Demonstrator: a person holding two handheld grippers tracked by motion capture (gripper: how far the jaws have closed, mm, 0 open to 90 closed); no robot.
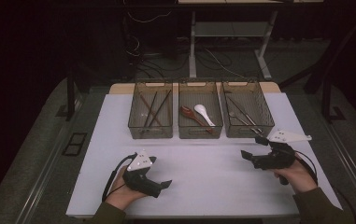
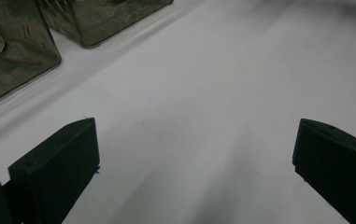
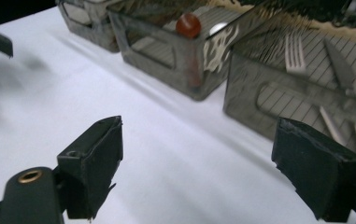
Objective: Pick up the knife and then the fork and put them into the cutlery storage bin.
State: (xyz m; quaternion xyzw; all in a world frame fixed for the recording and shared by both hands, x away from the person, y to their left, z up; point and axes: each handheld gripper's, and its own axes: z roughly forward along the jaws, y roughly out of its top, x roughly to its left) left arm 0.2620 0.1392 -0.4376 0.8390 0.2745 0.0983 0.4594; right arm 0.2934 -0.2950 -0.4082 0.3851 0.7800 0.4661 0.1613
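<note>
Three see-through grey bins stand in a row at the back of the white table (image 1: 203, 172). The left bin (image 1: 150, 131) holds dark chopsticks (image 1: 154, 109). A red-brown spoon (image 1: 188, 114) and a white spoon (image 1: 204, 115) lie in the middle bin (image 1: 200, 132). Metal cutlery (image 1: 241, 114) fills the right bin (image 1: 248, 131); a fork (image 3: 295, 53) shows there in the right gripper view. My left gripper (image 1: 164, 185) rests low at the front left, open and empty (image 2: 194, 140). Just in front of the right bin, my right gripper (image 1: 252, 147) is open with nothing between its jaws (image 3: 196, 140).
Beyond the table are a dark floor with cables (image 1: 143, 51) and the legs of a white desk (image 1: 192, 46). Bare white tabletop lies between the two grippers and in front of the bins. A person's hands and sleeves come in from the bottom edge.
</note>
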